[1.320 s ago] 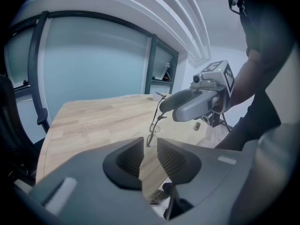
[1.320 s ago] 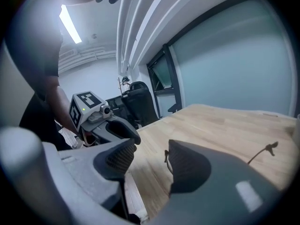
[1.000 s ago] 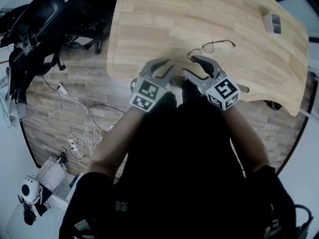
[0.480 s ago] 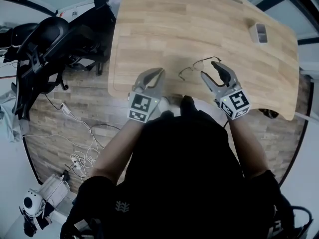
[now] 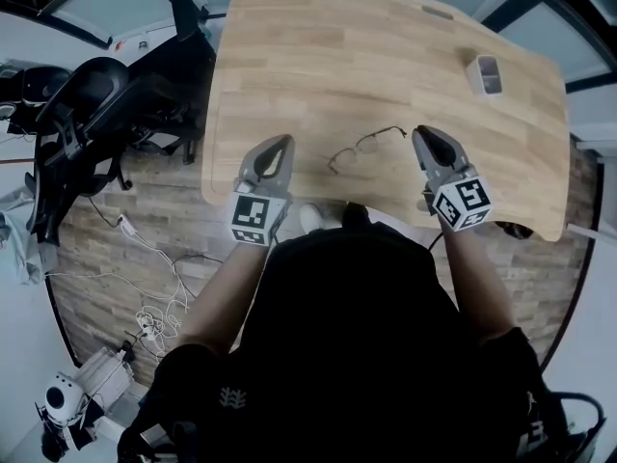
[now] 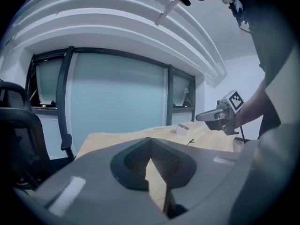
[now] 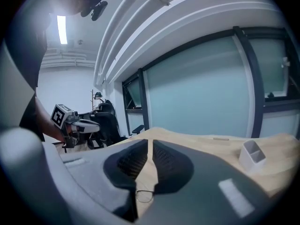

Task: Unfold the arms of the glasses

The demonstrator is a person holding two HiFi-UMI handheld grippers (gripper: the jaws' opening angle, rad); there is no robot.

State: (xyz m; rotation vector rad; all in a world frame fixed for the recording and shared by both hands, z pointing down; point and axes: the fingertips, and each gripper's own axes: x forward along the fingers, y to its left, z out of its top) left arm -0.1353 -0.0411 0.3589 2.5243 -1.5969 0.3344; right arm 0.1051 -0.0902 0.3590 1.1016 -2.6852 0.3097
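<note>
Grippers hover empty above the table [image 5: 386,56]: the left gripper [image 5: 281,143] fully closed, the right gripper [image 5: 425,134] narrowed, its jaws having just been closing on nothing. Between them the glasses [image 5: 364,146] lie flat, an arm apparently swung out; unfolding looks finished or nearly.

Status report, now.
Left gripper shut, empty. Right gripper jaws just closing, slim gap, empty. Glasses on table between both, untouched; arms too small to judge. Nothing in the way.
</note>
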